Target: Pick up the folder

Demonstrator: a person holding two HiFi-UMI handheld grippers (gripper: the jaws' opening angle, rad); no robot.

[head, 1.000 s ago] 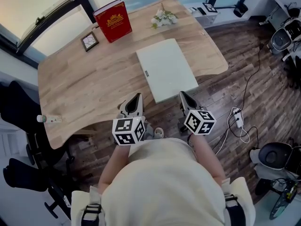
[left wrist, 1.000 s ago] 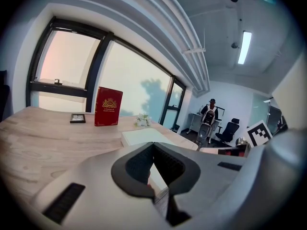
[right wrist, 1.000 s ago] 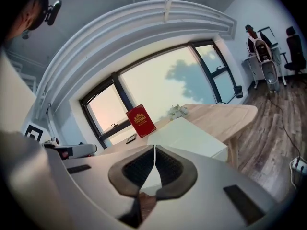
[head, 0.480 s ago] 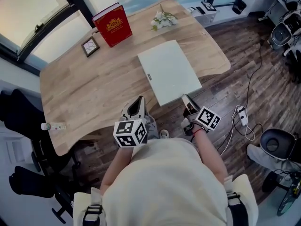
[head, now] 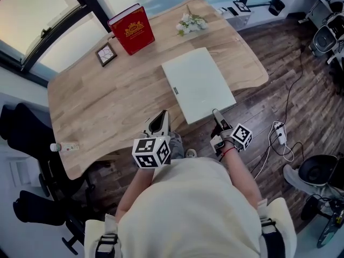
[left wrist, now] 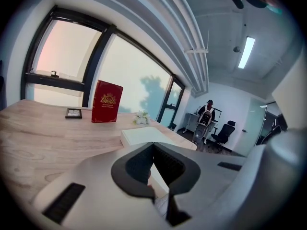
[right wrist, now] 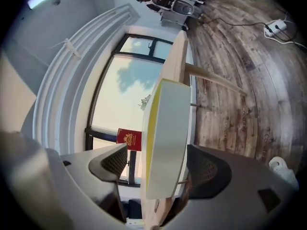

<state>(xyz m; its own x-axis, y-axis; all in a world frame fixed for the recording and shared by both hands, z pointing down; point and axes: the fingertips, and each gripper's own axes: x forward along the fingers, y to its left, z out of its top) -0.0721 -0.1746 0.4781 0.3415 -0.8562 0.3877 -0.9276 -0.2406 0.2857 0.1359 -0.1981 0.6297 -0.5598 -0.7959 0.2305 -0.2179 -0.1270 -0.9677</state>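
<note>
The right gripper point(right wrist: 160, 163) is turned on its side with its fingers point(right wrist: 114, 161) spread; they have just been opening. The near edge of the folder point(right wrist: 168, 123) stands between them, and neither pad presses on it yet (the one beneath looks very close). The folder lies flat at the near right edge of the table point(head: 107, 106). Its near corner juts out past that edge, which gives the fingers room above and below.

To do this well, I'd push in further so the pads cover more than the bare lip. Then keep them level with the cover and close firmly before lifting, or the thin thing may sag or slip.

The left gripper point(left wrist: 153, 148) hangs off the table's near edge, fingers pressed together on nothing, near the folder's near left corner but apart from it. A red book point(head: 131, 28) stands at the far edge.
</note>
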